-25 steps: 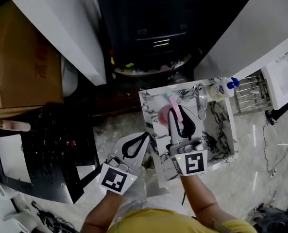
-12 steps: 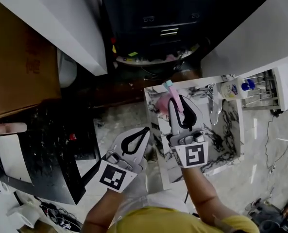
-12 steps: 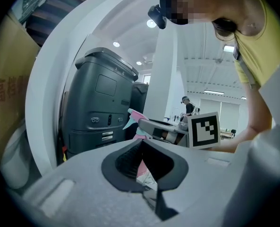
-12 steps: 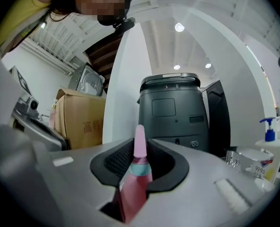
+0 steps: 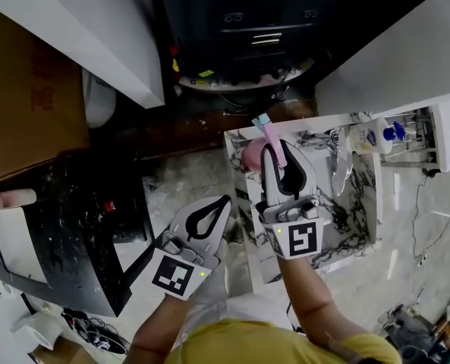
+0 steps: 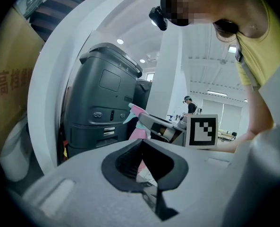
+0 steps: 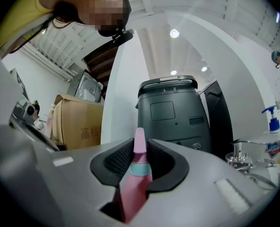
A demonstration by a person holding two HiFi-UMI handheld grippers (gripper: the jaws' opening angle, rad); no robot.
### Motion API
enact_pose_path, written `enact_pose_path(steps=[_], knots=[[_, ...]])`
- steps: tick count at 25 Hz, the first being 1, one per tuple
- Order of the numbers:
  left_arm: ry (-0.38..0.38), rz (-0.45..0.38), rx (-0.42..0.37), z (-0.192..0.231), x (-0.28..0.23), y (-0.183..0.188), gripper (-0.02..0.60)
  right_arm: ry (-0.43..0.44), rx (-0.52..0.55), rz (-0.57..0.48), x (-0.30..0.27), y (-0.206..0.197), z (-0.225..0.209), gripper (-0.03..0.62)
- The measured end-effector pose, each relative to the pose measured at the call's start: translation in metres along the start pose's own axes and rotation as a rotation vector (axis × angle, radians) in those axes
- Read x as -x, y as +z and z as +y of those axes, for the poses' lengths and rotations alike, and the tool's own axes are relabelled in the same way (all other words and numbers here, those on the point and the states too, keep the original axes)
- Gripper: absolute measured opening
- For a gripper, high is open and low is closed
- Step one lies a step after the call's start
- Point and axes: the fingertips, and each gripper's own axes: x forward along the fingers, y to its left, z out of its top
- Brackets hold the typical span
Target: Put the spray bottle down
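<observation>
A pink spray bottle (image 5: 253,156) with a pale blue band and nozzle hangs over the left part of the marble-patterned sink counter (image 5: 355,203). My right gripper (image 5: 276,149) is shut on it; in the right gripper view the bottle (image 7: 139,167) stands up between the black pads, with my right gripper (image 7: 140,151) closed against it. My left gripper (image 5: 226,200) is off the counter's left edge over the floor, its tips together and nothing in them. In the left gripper view my left gripper (image 6: 142,150) points toward the bottle (image 6: 138,123).
A chrome faucet (image 5: 337,162) and a soap pump bottle (image 5: 372,136) stand at the counter's back. A wire rack (image 5: 420,133) is at the right. A dark grey machine (image 5: 243,29) stands behind, a cardboard box (image 5: 27,105) at the left, and black equipment (image 5: 65,226) on the floor.
Both grippers have sunk a little and drifted, the right one still holding the bottle over the counter's left part. The head view has shifted slightly.
</observation>
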Motion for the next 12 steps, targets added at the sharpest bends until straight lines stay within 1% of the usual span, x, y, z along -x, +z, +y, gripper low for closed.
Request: enact_pose_path(steps=[6,9,12], knots=[[-0.029,0.013,0.014,-0.012,-0.001,-0.007,0.000,-0.020,-0.062,-0.018,0.012,-0.012,-0.002,0.086],[-0.038,0.019,0.019,-0.017,-0.001,-0.009,0.000,0.004,-0.064,-0.009,0.016,-0.014,0.001,0.088],[-0.039,0.021,0.028,-0.020,0.002,-0.012,0.000,0.042,-0.027,0.023,0.014,-0.015,0.009,0.103]])
